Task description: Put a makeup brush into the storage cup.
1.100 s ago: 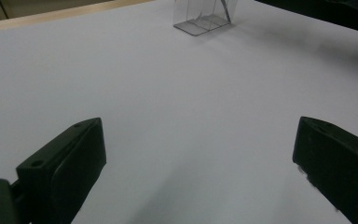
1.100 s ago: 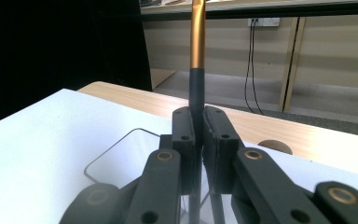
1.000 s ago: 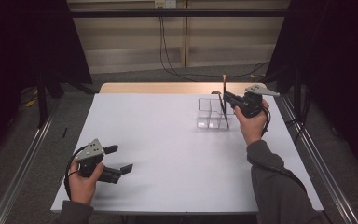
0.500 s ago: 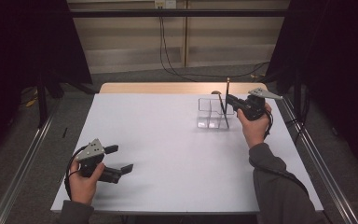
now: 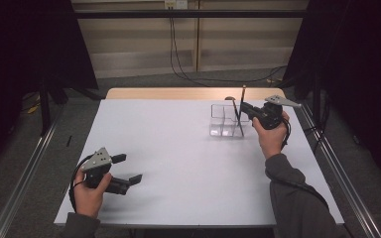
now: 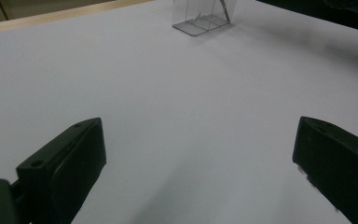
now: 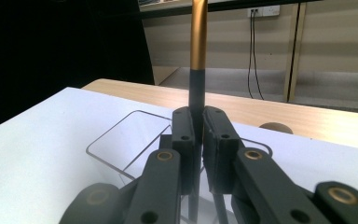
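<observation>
A clear plastic organizer (image 5: 223,124) with several compartments stands at the back right of the white table (image 5: 188,148). My right gripper (image 5: 243,107) is shut on a slim black pen with a gold upper part (image 5: 242,96) and holds it upright over the organizer's right end. In the right gripper view the pen (image 7: 198,46) rises between the closed jaws of the right gripper (image 7: 199,135), above the organizer's rim (image 7: 116,135). My left gripper (image 5: 129,168) rests low near the front left, open and empty. In the left gripper view the left gripper (image 6: 200,158) faces the far organizer (image 6: 203,21).
Another thin dark stick (image 5: 234,108) leans inside the organizer. A wooden strip (image 5: 178,93) runs along the table's far edge. Metal rails (image 5: 25,168) flank the table on both sides, and cables (image 5: 178,54) hang at the back wall.
My right gripper has shifted slightly to the right and a little lower with the pen over the organizer. The left gripper has stayed put.
</observation>
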### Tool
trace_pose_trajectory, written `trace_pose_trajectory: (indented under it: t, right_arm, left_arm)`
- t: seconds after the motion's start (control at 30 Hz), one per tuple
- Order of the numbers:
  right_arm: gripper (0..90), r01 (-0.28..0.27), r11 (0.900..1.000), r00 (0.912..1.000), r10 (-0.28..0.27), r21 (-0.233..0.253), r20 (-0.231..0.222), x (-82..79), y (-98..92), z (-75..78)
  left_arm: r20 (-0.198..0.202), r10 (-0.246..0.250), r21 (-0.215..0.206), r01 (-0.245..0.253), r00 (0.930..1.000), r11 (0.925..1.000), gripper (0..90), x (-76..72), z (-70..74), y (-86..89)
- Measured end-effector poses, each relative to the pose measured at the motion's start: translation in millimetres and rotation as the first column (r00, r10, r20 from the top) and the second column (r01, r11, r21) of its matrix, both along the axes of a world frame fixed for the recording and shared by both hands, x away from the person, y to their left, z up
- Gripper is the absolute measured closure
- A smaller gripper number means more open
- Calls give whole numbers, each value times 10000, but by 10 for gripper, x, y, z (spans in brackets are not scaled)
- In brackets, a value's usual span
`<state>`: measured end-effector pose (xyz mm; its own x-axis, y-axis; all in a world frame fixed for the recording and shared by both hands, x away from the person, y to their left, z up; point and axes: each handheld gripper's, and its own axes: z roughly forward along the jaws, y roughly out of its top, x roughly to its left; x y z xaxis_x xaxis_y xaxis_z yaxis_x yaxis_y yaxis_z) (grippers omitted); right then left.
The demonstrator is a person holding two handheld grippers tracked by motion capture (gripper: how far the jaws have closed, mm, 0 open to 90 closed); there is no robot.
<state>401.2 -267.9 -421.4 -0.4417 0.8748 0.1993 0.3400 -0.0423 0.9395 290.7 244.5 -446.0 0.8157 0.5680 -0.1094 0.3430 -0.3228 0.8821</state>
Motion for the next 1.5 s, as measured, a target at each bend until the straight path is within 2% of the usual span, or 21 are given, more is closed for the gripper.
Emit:
trace_pose_trajectory:
  t: [0.37,0.6,0.77,0.9,1.0,1.5]
  right_arm:
    - [839,33,10000,9998,-34,-49,-177,-46,-29,-57]
    - [839,49,9999,9997,-46,89,-258,-61,-47,-91]
    - [838,14,10000,9994,-15,-13,-333,-69,-50,-104]
    - [838,-11,10000,9995,12,11,-328,-71,-46,-121]
    - [838,6,10000,9992,-3,74,-398,-74,-33,-132]
    - [838,-27,10000,9986,22,-89,-532,-75,-24,-166]
  left_arm:
    - [3,24,14,-24,10000,10000,23,-4,3,-7]
    - [14,24,16,-24,10000,10000,23,0,1,-13]
    - [27,48,107,-48,10000,9999,23,1,2,-17]
    - [8,-41,-2,41,10000,10000,23,7,-4,-14]
    - [27,49,92,-50,10000,9999,23,1,3,-16]
    - [-15,38,68,-38,10000,10000,23,5,-6,-21]
